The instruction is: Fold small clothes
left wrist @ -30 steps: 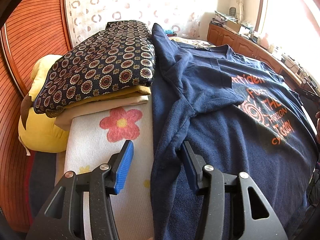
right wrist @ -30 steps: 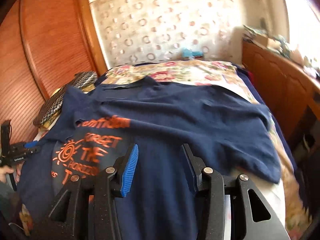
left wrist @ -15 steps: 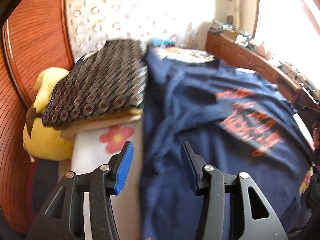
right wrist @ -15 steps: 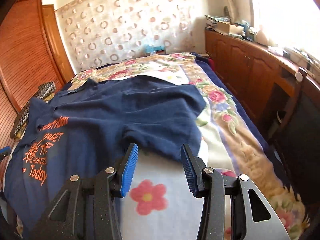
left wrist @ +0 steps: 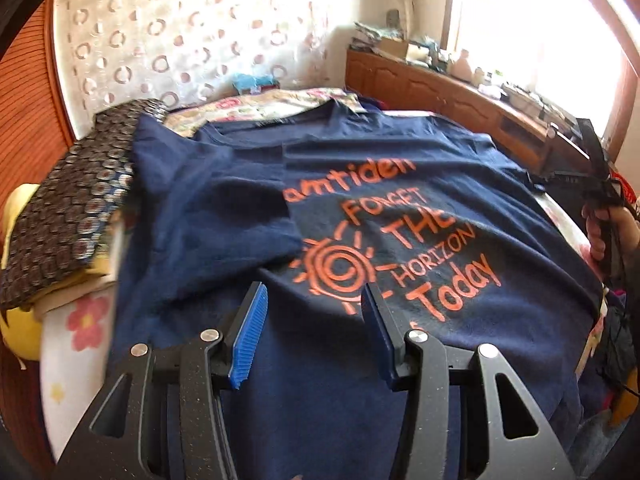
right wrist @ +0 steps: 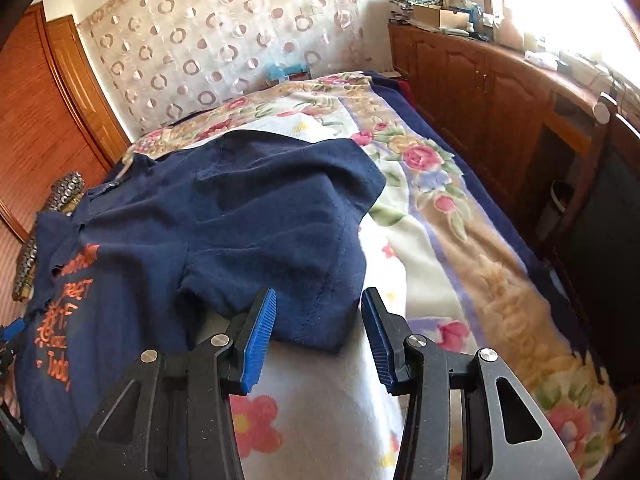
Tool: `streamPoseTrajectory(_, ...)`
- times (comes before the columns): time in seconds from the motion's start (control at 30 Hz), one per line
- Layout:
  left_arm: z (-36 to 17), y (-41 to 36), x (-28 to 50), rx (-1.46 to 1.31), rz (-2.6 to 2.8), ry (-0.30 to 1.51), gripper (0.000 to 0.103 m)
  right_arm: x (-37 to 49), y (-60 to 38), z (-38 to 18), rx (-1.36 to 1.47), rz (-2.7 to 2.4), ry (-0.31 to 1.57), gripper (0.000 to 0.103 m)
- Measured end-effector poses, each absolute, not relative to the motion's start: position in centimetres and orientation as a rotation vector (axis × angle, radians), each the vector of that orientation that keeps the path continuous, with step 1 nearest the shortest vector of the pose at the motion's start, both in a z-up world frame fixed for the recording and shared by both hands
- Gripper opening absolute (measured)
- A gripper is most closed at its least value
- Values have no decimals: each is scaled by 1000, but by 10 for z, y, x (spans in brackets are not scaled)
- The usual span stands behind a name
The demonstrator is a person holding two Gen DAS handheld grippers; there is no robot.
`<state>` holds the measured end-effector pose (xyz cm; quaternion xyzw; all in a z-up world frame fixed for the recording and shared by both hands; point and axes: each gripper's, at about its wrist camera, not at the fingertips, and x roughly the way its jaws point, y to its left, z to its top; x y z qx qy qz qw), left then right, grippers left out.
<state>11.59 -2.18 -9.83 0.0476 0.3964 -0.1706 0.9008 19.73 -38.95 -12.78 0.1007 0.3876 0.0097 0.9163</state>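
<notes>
A navy T-shirt [left wrist: 360, 208] with orange lettering lies spread face up on the bed. Its left sleeve is folded in over the chest. My left gripper [left wrist: 312, 300] hovers open above the shirt's lower front, just below the orange sun print, with nothing between its blue pads. In the right wrist view the same T-shirt [right wrist: 240, 216] shows its right sleeve lying on the floral blanket. My right gripper [right wrist: 318, 308] is open above that sleeve's hem, holding nothing. The right gripper also appears in the left wrist view at the far right, in a hand [left wrist: 600, 224].
A stack of folded cloth topped by a dark patterned piece [left wrist: 76, 200] lies left of the shirt, with a yellow plush [left wrist: 16, 320] beside it. The floral blanket [right wrist: 460, 248] covers the bed. A wooden cabinet [right wrist: 500, 96] runs along the right side.
My left gripper has swung right, from the shirt's left edge to over its printed front. My right gripper has swung right, from over the shirt's body to its right sleeve.
</notes>
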Motion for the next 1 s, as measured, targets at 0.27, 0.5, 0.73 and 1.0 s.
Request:
streamPoseTrajectory(0.27, -114, -39, 126, 155, -360, 883, 50, 200, -397, -131, 221, 27, 822, 45)
streamPoseTrajectory(0.5, -118, -37, 128, 149, -359, 889, 50, 199, -396, -130, 194, 11, 804, 31)
streamPoseTrajectory(0.73, -119, -38, 129, 148, -359, 889, 51, 195, -405, -123, 173, 5, 755, 3)
streamPoseTrajectory(1.0, -120, -38, 130, 143, -362, 890, 51, 178, -374, -81, 152, 158, 610, 2)
